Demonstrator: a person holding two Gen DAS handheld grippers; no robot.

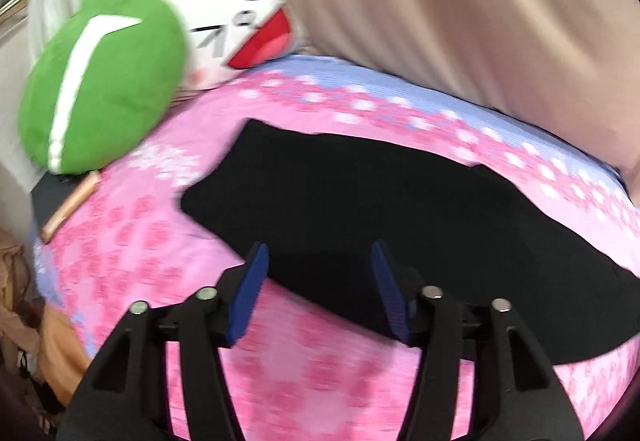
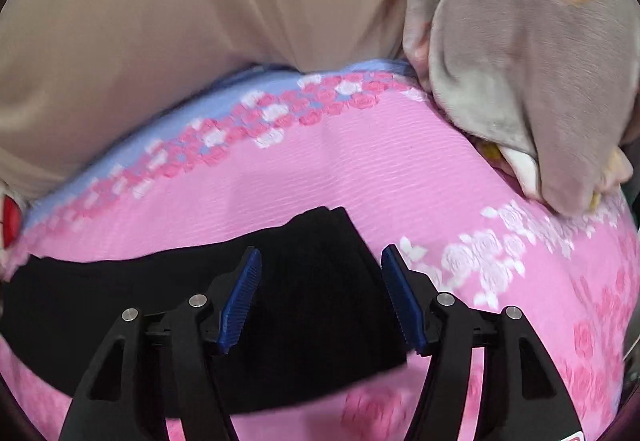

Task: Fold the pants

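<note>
On the bed (image 1: 280, 381) the pants (image 1: 360, 209) are laid flat, seemingly for folding, each hand-held gripper (image 1: 320, 261) (image 2: 322, 265) held apart above an end.

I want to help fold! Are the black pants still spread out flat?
Mostly spread. The pants lie flat on the pink bedsheet; how far folded, I cannot tell. Both grippers' jaws are open above them.

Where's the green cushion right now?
Left wrist view, upper left: the green cushion sits at the bed's head beside the white cartoon pillow, beyond the black pants.
</note>
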